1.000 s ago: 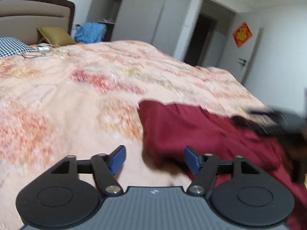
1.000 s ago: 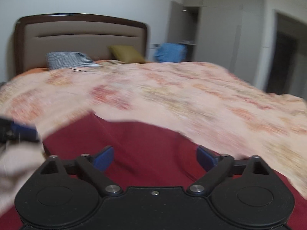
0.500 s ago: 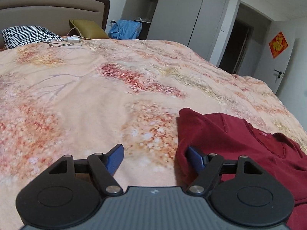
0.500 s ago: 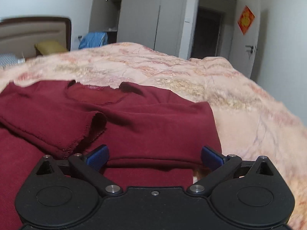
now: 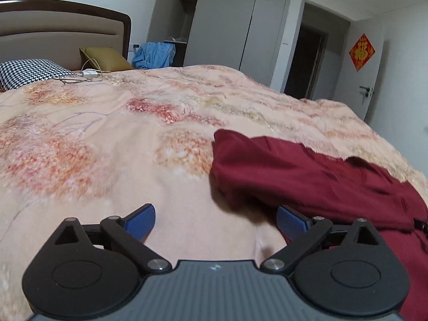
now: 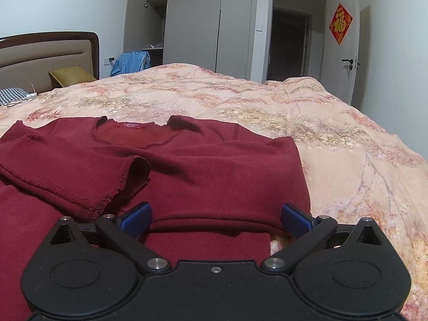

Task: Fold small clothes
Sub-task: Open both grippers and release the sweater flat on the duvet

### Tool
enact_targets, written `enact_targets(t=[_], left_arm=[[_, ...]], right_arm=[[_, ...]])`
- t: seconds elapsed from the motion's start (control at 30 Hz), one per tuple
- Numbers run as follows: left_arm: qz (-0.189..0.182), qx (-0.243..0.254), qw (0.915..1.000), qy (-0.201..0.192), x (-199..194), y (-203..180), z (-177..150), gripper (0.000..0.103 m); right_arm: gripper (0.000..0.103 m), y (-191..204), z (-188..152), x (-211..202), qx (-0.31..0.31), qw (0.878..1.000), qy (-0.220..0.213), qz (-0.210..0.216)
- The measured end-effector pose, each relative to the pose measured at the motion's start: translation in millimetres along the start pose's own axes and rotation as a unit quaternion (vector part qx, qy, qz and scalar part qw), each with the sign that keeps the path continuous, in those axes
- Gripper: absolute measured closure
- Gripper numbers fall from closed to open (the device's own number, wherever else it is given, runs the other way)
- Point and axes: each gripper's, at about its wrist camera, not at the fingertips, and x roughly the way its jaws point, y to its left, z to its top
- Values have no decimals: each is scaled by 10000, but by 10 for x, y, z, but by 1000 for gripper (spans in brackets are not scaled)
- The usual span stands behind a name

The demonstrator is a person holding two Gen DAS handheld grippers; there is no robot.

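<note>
Peach floral bedspread (image 5: 112,144) fills the left side, bare cloth under the left gripper (image 5: 215,218), whose jaws stand spread wide and hold nothing; its right blue pad sits just beside the near edge of the dark red knitted long-sleeved top (image 5: 307,171). That top lies spread on the bed, to the right of this gripper, its left shoulder corner bunched up a little.

Further right, the right wrist view shows the same garment (image 6: 214,165) face up, its scalloped neckline and red label pointing toward the headboard. One sleeve (image 6: 80,171) is already laid across the chest, its frayed cuff resting near the middle. The right side also appears folded inward, giving a straight edge against the bedspread. Over the lower part of that fold hangs the right gripper (image 6: 216,219), jaws wide apart, gripping nothing.

By my judgement the side folds are largely done; what remains is folding the body crosswise from hem toward collar, then tidying the result.
</note>
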Motion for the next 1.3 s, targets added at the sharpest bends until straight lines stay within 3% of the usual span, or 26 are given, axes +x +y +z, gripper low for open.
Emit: enact_targets(t=[0.2, 0.47, 0.77, 1.1, 1.3], left_arm=[[20, 15, 9998, 202, -350, -158, -75, 0], [128, 245, 9986, 459, -904, -582, -249, 0], [31, -4, 9986, 527, -1496, -971, -455, 0], [3, 185, 9995, 273, -2051, -1177, -516, 0], [36, 166, 9991, 399, -2117, -1136, -661, 0]], right_arm=[[1, -75, -49, -427, 151, 9998, -72, 120], [1, -16, -381, -1337, -76, 9996, -217, 151], [1, 121, -661, -2075, 108, 9985, -310, 449], [1, 242, -792, -2535, -77, 9967, -375, 711], [1, 415, -977, -2610, -468, 9947, -140, 900]])
